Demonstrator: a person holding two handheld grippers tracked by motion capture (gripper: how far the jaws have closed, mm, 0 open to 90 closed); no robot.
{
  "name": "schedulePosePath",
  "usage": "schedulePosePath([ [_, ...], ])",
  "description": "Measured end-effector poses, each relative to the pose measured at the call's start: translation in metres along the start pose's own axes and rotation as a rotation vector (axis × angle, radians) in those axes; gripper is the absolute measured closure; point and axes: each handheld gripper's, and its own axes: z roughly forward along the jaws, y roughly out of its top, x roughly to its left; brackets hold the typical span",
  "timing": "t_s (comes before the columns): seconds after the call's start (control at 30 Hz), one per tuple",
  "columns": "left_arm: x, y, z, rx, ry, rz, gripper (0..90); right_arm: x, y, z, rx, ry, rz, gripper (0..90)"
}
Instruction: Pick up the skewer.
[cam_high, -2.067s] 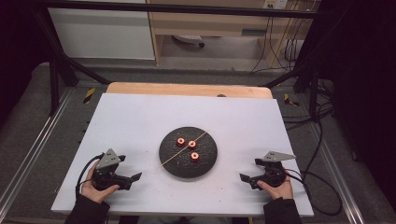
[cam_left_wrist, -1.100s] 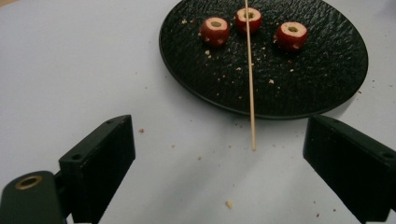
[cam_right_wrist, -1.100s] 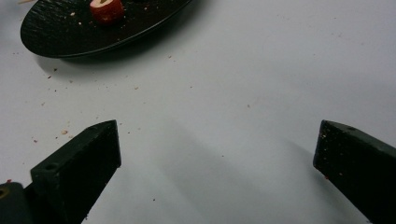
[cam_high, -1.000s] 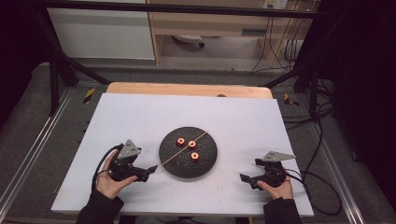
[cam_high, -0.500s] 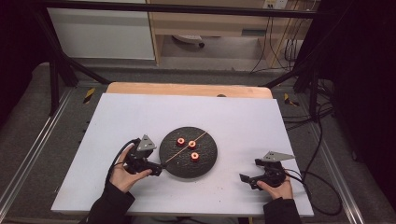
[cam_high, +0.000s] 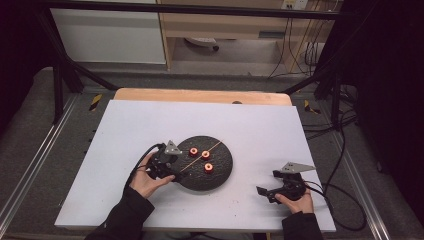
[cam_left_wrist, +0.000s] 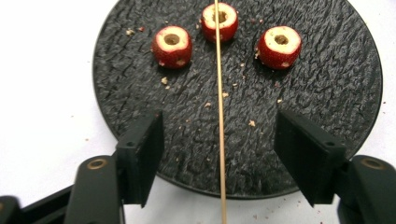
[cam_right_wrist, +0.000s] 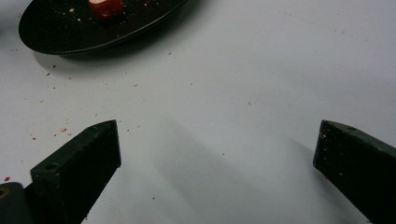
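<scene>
Since the earlier frames, our left gripper (cam_high: 176, 172) has been travelling from the table's near left corner to the black plate (cam_high: 220, 177), and its jaws have just been closing. We are seeing them now half-wide, straddling the wooden skewer (cam_left_wrist: 219, 140) without touching it. Lying across the plate (cam_left_wrist: 327, 56), the skewer is overhanging its near rim. Three cored red fruit pieces (cam_left_wrist: 172, 45) are sitting on the plate's far half, the middle one (cam_left_wrist: 219, 20) under the skewer. Our right gripper (cam_high: 270, 192) is resting on the white table (cam_high: 260, 125), jaws spread wide around nothing.
</scene>
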Motion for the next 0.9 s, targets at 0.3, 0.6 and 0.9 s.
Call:
schedulePosePath([
  [0.3, 0.001, 0.004, 0.012, 0.072, -0.015, 0.006, 50.2, 0.0, 0.0, 0.0, 0.002, 0.0, -0.004, 1.5],
  [0.6, 0.001, 0.009, 0.016, 0.119, -0.028, 0.006, 65.5, 0.0, 0.0, 0.0, 0.003, 0.001, -0.004, 1.5],
  [0.9, 0.0, 0.014, 0.02, 0.15, -0.022, 0.021, 76.2, 0.0, 0.0, 0.0, 0.006, 0.003, -0.002, 1.4],
])
